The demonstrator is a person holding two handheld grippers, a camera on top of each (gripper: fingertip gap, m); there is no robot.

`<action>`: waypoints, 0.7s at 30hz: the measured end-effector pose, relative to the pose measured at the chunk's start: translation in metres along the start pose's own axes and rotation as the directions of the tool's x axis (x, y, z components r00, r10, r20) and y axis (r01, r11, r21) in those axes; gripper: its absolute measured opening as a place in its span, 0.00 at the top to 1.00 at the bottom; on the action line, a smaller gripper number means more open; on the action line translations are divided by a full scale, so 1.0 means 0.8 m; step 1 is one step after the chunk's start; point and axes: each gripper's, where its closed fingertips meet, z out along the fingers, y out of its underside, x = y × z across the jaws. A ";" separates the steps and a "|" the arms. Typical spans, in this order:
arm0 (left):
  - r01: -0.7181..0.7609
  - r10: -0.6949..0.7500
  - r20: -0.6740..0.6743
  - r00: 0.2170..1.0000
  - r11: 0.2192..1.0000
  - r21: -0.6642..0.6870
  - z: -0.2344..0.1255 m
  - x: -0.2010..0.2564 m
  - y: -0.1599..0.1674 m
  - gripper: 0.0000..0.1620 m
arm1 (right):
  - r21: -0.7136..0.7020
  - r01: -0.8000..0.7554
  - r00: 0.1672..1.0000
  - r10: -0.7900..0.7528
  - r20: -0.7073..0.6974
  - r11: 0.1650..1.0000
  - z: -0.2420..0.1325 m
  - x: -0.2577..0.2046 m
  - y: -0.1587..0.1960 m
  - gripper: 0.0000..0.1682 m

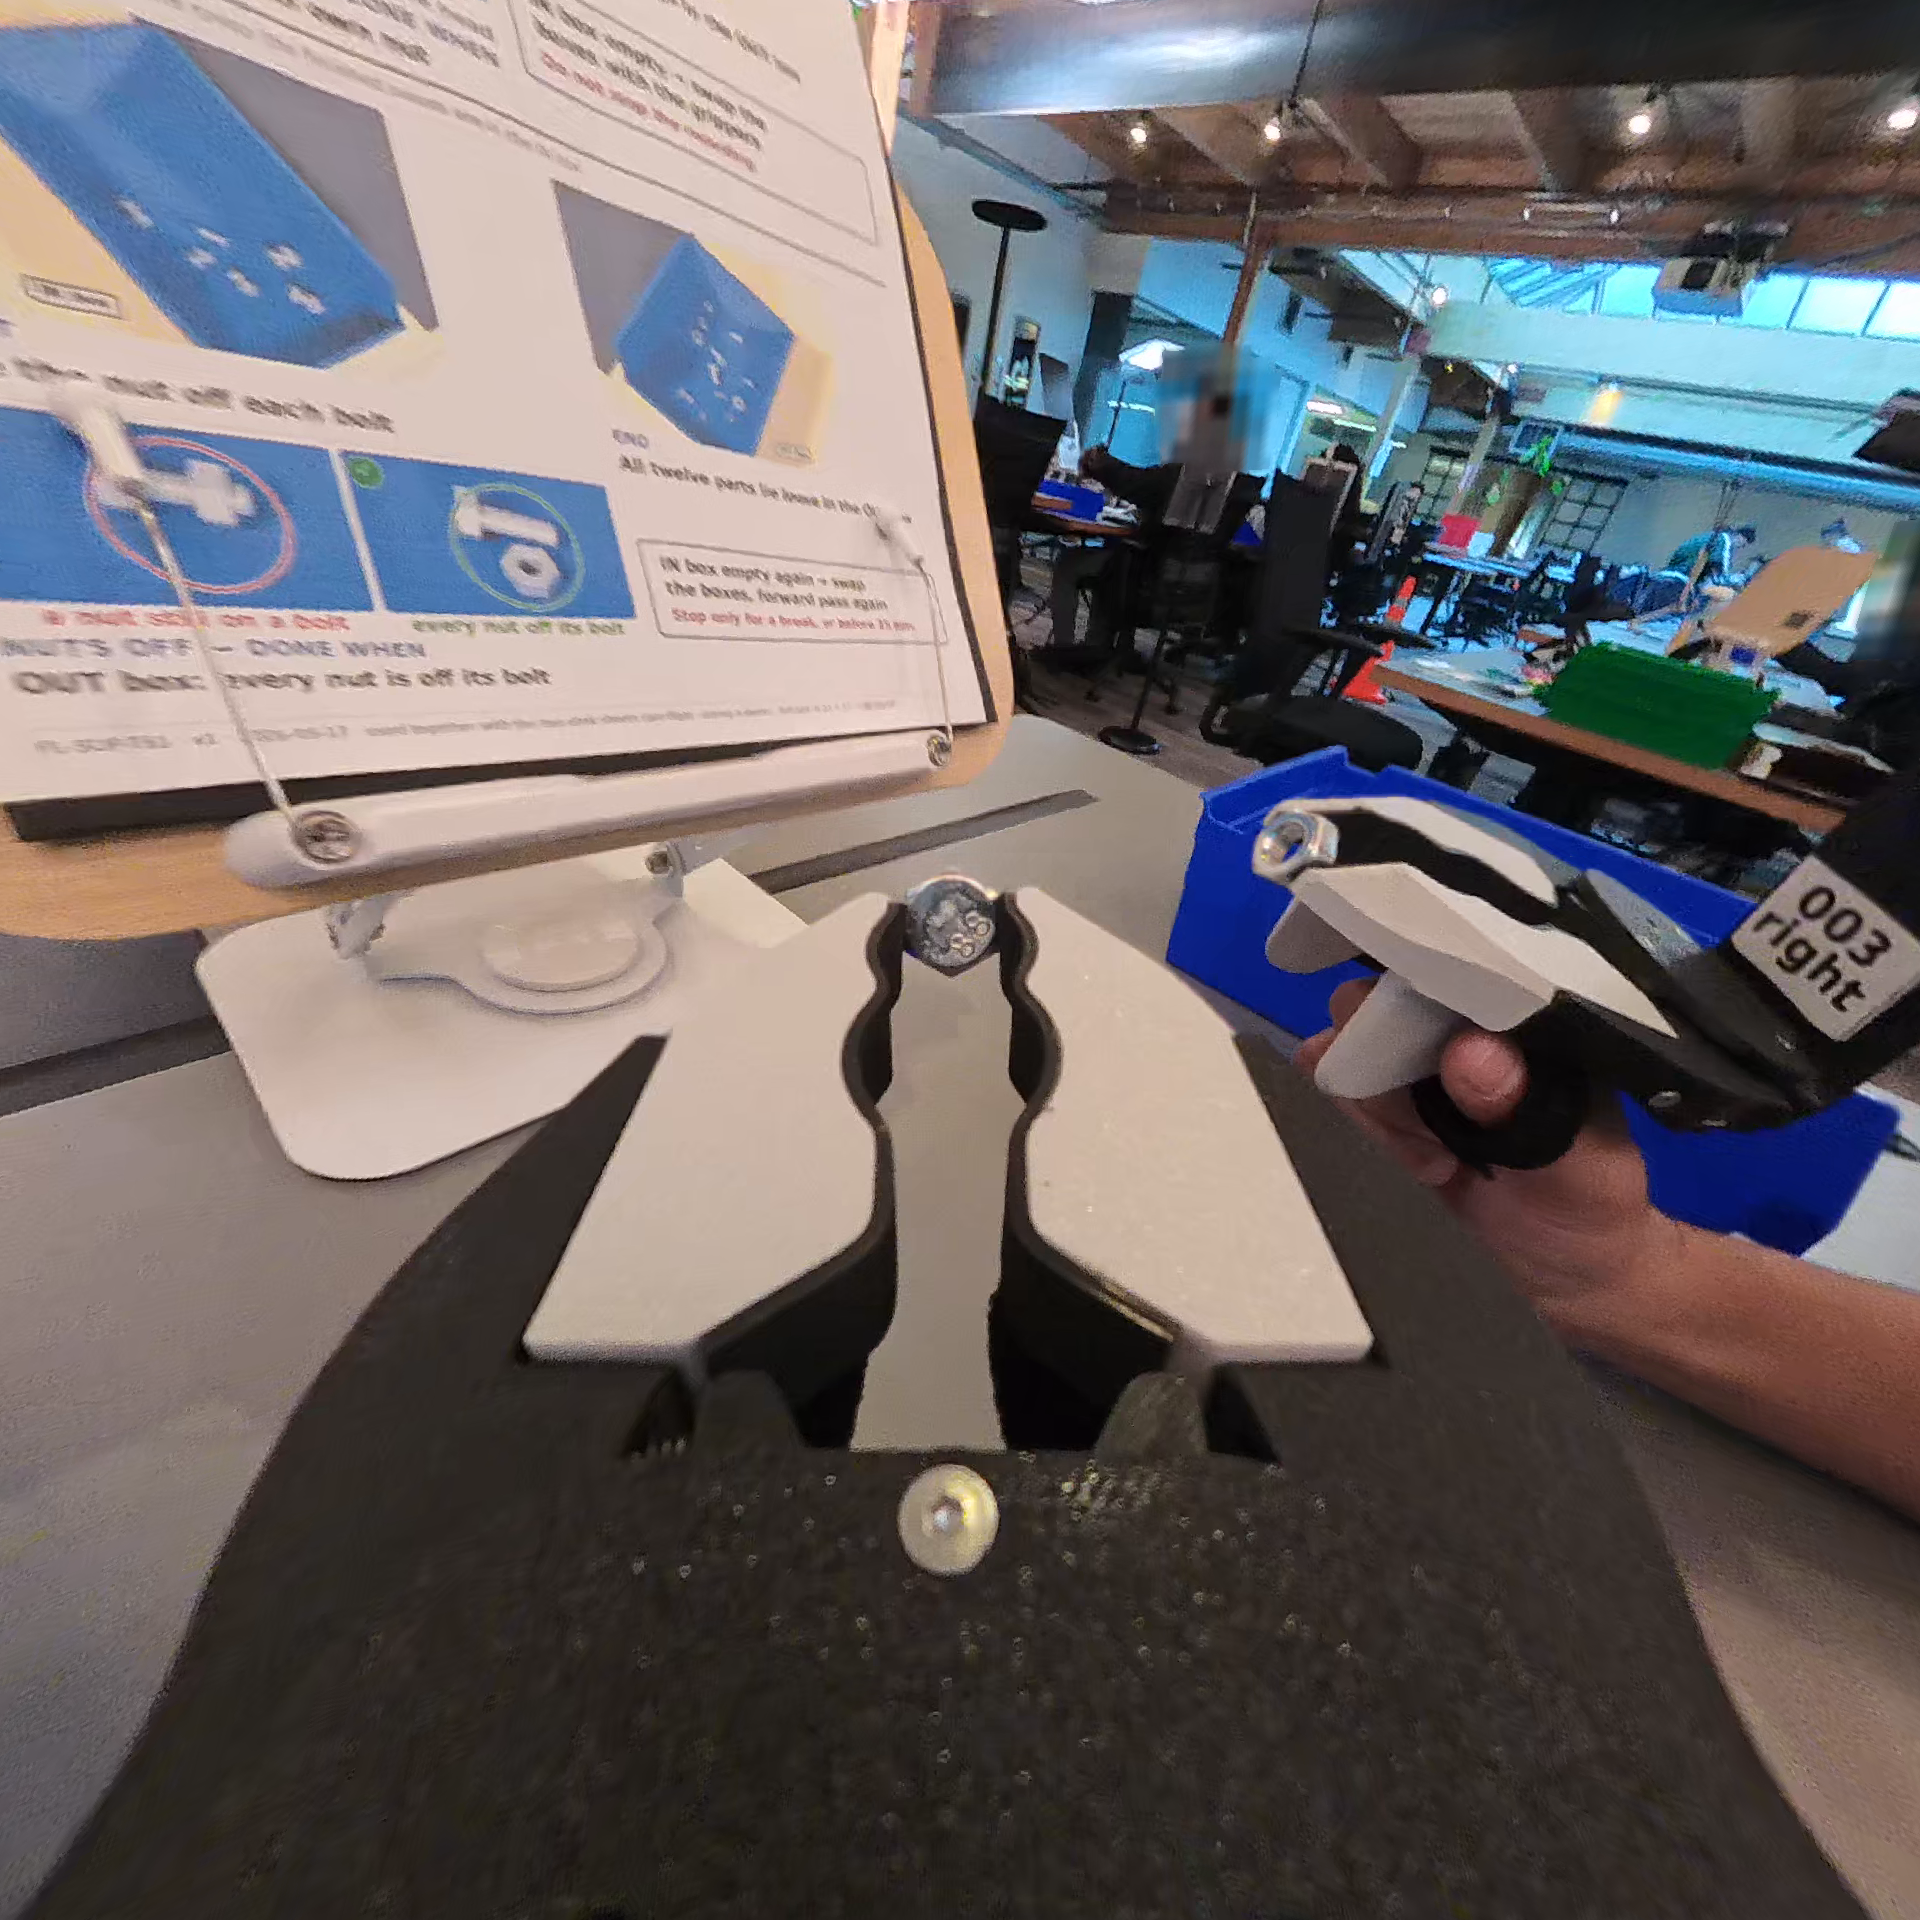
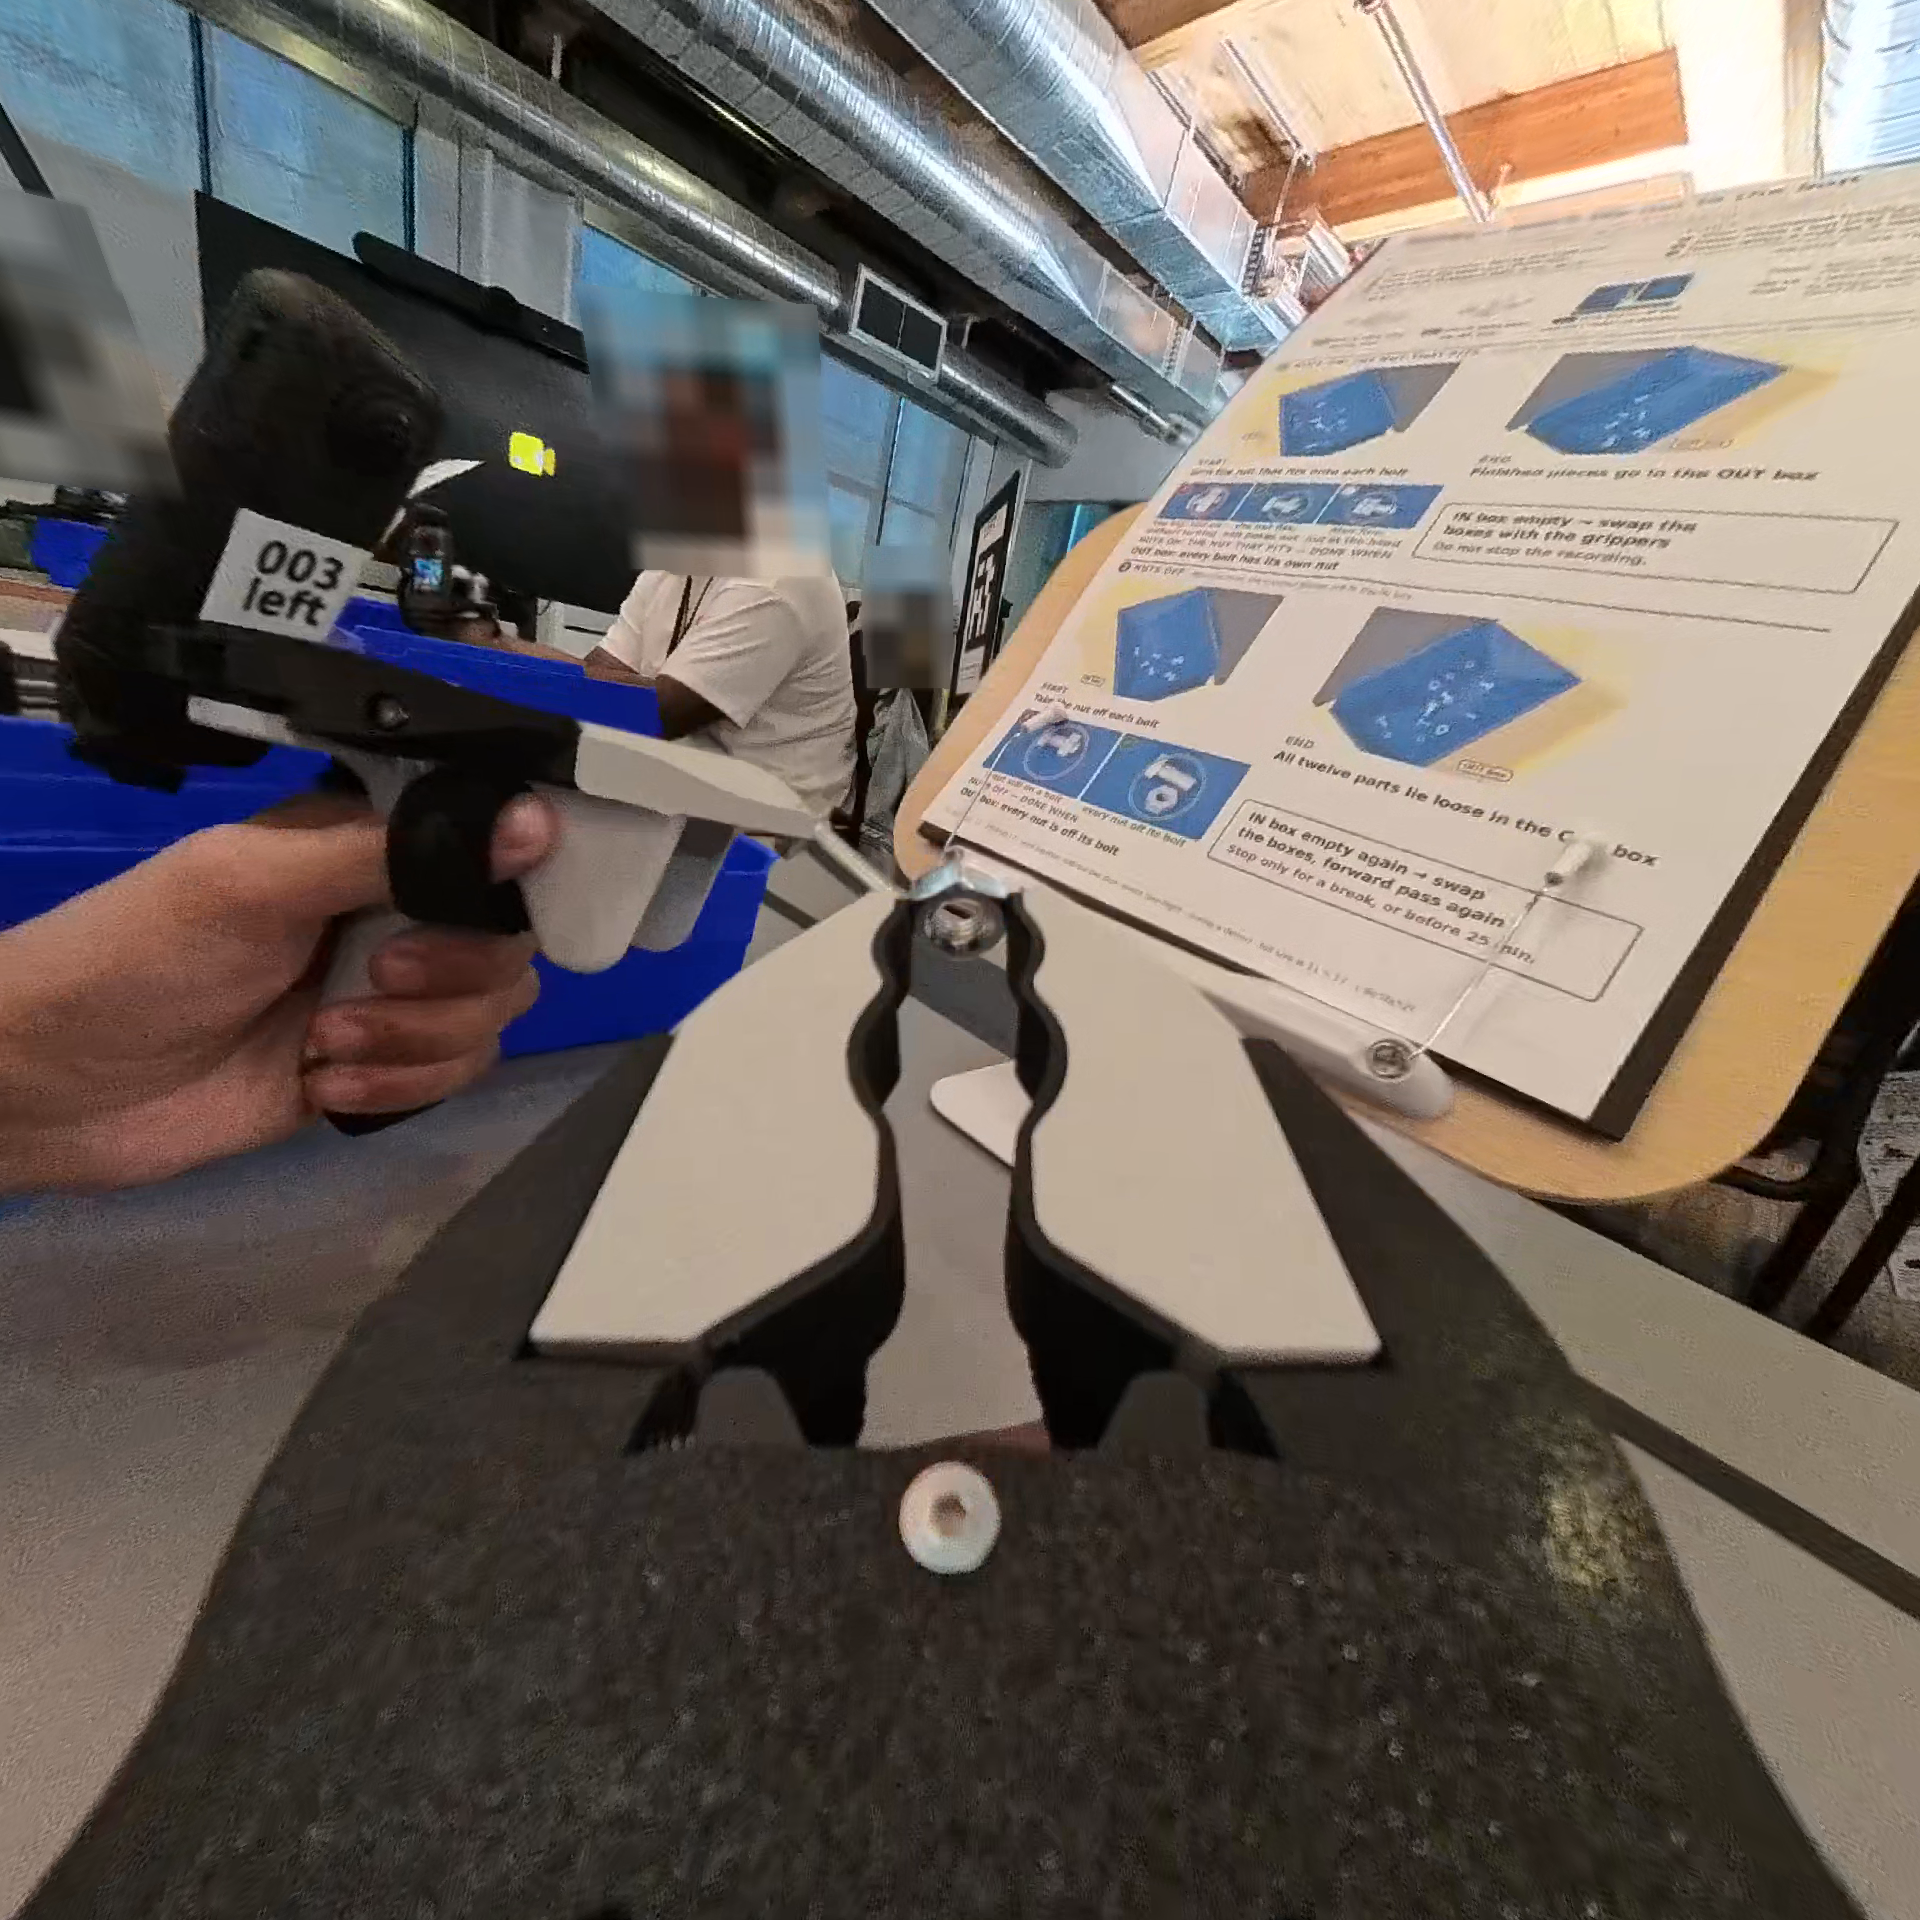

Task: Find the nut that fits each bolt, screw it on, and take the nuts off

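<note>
A grey table (image 1: pixel 125 1299) bears a stand with an instruction sheet (image 1: pixel 644 499) and a blue bin (image 1: pixel 1226 894). The left gripper (image 1: pixel 951 925) is clamped on a silver bolt (image 1: pixel 949 923), hex head toward its camera, shank pointing away. Only the right wrist view shows that shank, end-on. The right gripper (image 2: pixel 954 920) is clamped on a silver hex nut (image 2: pixel 954 920), bore facing the camera.

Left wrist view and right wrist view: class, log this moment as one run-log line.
left gripper: shut on bolt | right gripper: shut on nut | parts apart | blue bin behind | phase: aligning
</note>
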 end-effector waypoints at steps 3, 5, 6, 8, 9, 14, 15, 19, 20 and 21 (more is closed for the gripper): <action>0.008 -0.008 -0.053 0.999 1.000 -0.005 0.006 0.013 0.007 0.89 | -0.004 -0.016 1.000 0.016 0.004 1.000 0.000 0.000 0.003 0.90; 0.009 -0.010 -0.075 0.997 1.000 -0.015 0.008 0.019 0.008 0.89 | -0.008 -0.042 0.999 0.042 0.016 0.999 -0.002 0.003 0.005 0.90; 0.004 -0.005 -0.085 0.996 1.000 -0.015 0.007 0.023 0.006 0.89 | -0.010 -0.044 0.999 0.044 0.013 0.999 -0.003 0.004 0.006 0.90; -0.014 0.013 -0.101 0.995 1.000 -0.016 0.005 0.031 -0.001 0.89 | 0.010 -0.046 0.999 0.046 0.000 0.999 -0.006 0.009 -0.002 0.90; -0.028 0.027 -0.093 0.995 1.000 -0.002 0.003 0.033 -0.006 0.90 | 0.018 -0.050 0.999 0.050 -0.002 0.999 -0.007 0.010 -0.005 0.90; -0.099 0.096 -0.080 0.992 0.994 -0.034 0.022 0.031 0.015 0.89 | 0.024 -0.007 1.000 0.007 -0.007 1.000 -0.006 0.003 -0.015 0.90; -0.095 0.091 -0.088 0.992 0.995 -0.035 0.024 0.032 0.021 0.89 | 0.028 0.006 1.000 -0.006 -0.001 1.000 -0.006 -0.002 -0.022 0.90; -0.112 0.111 -0.087 0.990 0.994 -0.002 0.021 0.037 0.012 0.90 | -0.006 0.049 0.998 -0.049 -0.029 0.999 -0.003 0.001 -0.058 0.90; -0.107 0.107 -0.095 0.990 0.994 0.011 0.018 0.039 0.007 0.89 | -0.012 0.052 0.997 -0.052 -0.050 0.999 -0.004 0.007 -0.068 0.90; -0.105 0.107 -0.102 0.989 0.994 0.018 0.015 0.041 0.005 0.89 | -0.032 0.045 0.997 -0.047 -0.058 0.998 -0.002 0.012 -0.077 0.90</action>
